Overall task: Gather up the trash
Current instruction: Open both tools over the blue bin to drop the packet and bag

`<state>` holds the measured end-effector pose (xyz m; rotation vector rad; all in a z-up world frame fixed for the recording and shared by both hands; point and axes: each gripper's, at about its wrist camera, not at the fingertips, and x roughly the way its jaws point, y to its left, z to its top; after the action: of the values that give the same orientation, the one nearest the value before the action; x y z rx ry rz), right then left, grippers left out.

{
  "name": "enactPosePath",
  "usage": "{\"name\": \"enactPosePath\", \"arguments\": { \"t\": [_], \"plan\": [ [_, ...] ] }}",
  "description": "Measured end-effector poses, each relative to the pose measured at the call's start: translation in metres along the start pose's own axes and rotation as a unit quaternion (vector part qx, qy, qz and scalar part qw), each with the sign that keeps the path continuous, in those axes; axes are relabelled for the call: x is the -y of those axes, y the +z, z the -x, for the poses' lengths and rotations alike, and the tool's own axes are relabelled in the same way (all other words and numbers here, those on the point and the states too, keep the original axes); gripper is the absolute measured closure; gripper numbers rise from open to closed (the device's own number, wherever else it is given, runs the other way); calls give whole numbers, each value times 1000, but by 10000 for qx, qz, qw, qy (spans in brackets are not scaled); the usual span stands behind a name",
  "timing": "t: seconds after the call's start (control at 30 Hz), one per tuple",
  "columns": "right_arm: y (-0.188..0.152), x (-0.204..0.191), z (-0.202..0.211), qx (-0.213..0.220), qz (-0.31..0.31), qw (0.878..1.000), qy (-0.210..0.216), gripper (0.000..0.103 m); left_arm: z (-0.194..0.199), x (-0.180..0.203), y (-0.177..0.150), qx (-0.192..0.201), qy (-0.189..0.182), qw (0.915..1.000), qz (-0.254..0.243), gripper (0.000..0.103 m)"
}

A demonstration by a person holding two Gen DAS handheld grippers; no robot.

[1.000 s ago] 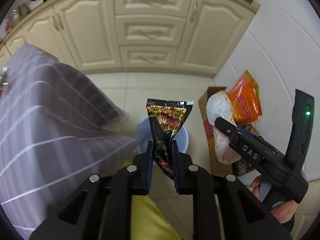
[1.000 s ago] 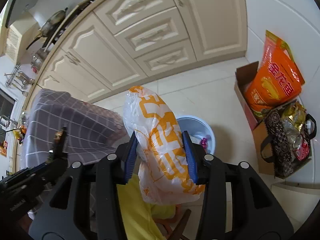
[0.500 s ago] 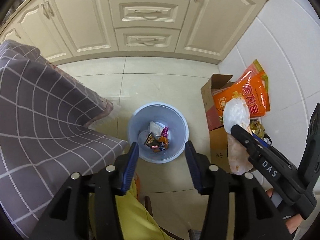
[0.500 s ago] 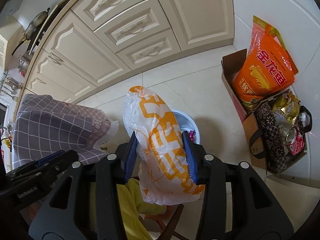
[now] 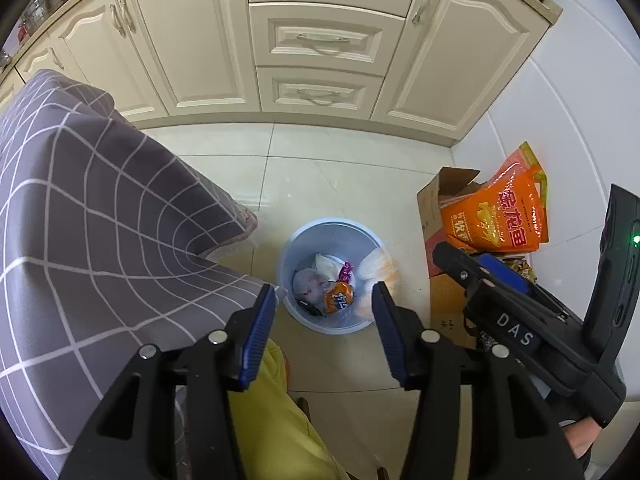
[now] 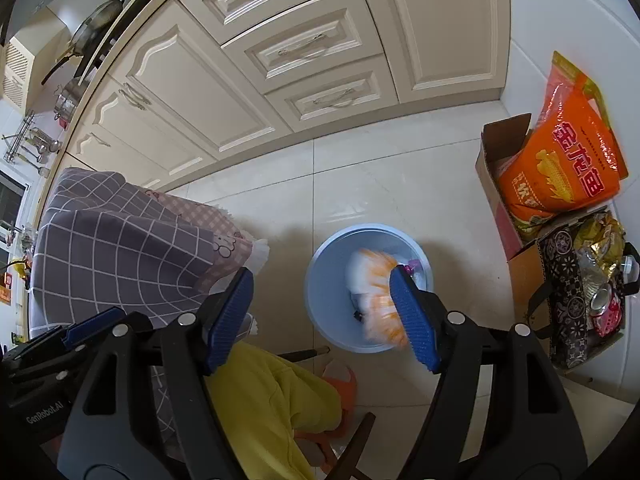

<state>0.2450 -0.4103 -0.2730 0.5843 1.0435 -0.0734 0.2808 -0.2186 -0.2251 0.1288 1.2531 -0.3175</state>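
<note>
Two black hand-held grippers with blue pads, both aimed steeply down over the round pale-blue plastic bin [image 5: 332,276] so whatever is let go lands inside. Left gripper [image 5: 323,326]: jaws apart, nothing between them. Right gripper [image 6: 323,314]: jaws opening, nothing clamped; the white-and-orange plastic bag [image 6: 370,292] is a motion-blurred streak just past its pad, at the bin's mouth, apparently dropping in. In the bin: crumpled white wrappers and an orange snack packet [image 5: 339,297]. Beside it, the grey checked tablecloth [image 5: 80,220] hangs off the table. Farther right, a cardboard box [image 6: 496,160] holding an orange grain sack [image 6: 568,152]. Beyond, cream cabinets [image 5: 320,40]
</note>
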Motion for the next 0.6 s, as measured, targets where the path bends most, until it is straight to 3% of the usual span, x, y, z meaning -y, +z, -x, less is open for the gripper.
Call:
{"name": "enactPosePath", "arguments": {
  "t": [0.6],
  "plan": [
    [-22, -13, 30, 165, 91, 9998, -10, 33, 22, -4, -19, 191, -99, 9997, -62, 53]
  ]
}}
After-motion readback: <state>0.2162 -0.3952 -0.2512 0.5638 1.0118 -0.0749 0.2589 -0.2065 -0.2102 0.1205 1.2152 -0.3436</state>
